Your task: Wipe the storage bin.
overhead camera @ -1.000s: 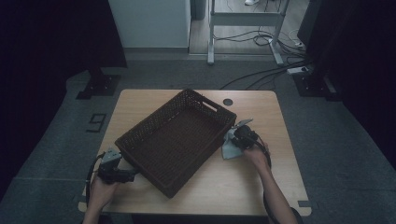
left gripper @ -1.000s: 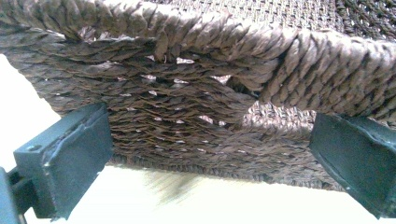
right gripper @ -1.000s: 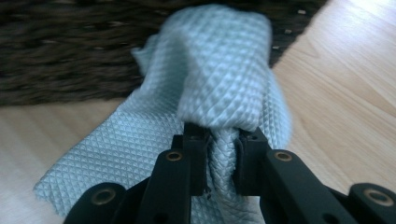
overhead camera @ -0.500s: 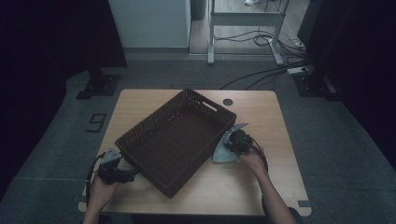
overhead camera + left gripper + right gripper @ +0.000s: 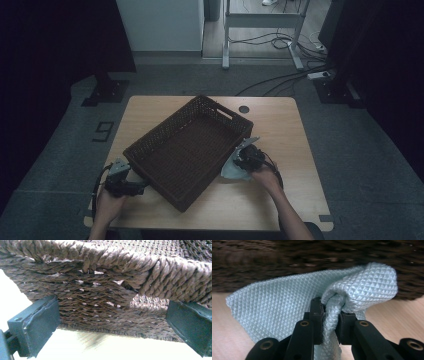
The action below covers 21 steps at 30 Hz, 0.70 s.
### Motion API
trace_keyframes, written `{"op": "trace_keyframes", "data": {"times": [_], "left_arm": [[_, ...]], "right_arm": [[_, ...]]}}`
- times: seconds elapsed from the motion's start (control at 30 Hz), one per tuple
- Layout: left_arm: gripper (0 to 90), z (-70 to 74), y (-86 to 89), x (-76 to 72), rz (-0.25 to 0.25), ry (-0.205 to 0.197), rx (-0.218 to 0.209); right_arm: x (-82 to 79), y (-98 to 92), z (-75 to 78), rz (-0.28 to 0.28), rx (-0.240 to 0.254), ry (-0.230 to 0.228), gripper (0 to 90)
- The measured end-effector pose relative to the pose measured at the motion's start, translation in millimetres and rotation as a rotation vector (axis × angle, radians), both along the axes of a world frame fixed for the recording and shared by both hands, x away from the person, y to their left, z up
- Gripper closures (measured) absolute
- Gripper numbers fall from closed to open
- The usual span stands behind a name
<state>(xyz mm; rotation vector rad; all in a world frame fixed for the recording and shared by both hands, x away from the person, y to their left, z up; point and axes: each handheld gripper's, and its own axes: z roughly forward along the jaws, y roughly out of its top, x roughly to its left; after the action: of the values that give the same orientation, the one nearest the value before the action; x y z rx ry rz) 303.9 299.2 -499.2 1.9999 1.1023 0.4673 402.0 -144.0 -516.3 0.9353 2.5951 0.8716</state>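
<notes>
A: Any writing you can read here?

B: One mark. In the high view a large dark figure "9" point(image 5: 102, 131) stands on the grey floor point(image 5: 60, 165), at about nine o'clock from the bench point(image 5: 285, 210), just off its left edge.

A: Anything printed on the bench itself?

B: No. The wood carries no letters or numbers that I can read.

A: And the woven basket point(image 5: 165, 150), or the light blue cloth point(image 5: 274, 302)?

B: No tag, brand or label can be read on either, in the high view or in the two gripper views.

A: So only the floor mark?

B: Yes, only that "9".
</notes>
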Motion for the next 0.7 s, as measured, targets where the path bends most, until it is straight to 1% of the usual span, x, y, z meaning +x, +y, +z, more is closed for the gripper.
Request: {"op": "trace_keyframes", "data": {"times": [0.2, 0.33, 0.47, 0.6, 0.7], "left_arm": [[0.0, 0.1, 0.1, -0.2, 0.0, 0.001, 0.001], [0.0, 0.1, -0.1, -0.3, 0.001, 0.0, 0.001], [0.0, 0.2, -0.2, -0.3, 0.001, 0.0, 0.002], [0.0, 0.2, -0.3, -0.4, 0.001, -0.001, 0.002], [0.0, 0.1, -0.3, -0.4, 0.001, -0.001, 0.002]], "right_arm": [[-9.0, 11.8, -0.8, 0.042, -0.003, 0.003, 76.3], [-13.6, 16.3, -1.8, 0.055, -0.003, 0.006, 76.1], [-18.6, 19.4, -2.2, 0.065, 0.009, 0.017, 76.1], [-23.8, 24.0, -2.7, 0.089, 0.021, 0.024, 76.1], [-28.3, 29.2, -2.9, 0.107, 0.017, 0.024, 76.1]]}}
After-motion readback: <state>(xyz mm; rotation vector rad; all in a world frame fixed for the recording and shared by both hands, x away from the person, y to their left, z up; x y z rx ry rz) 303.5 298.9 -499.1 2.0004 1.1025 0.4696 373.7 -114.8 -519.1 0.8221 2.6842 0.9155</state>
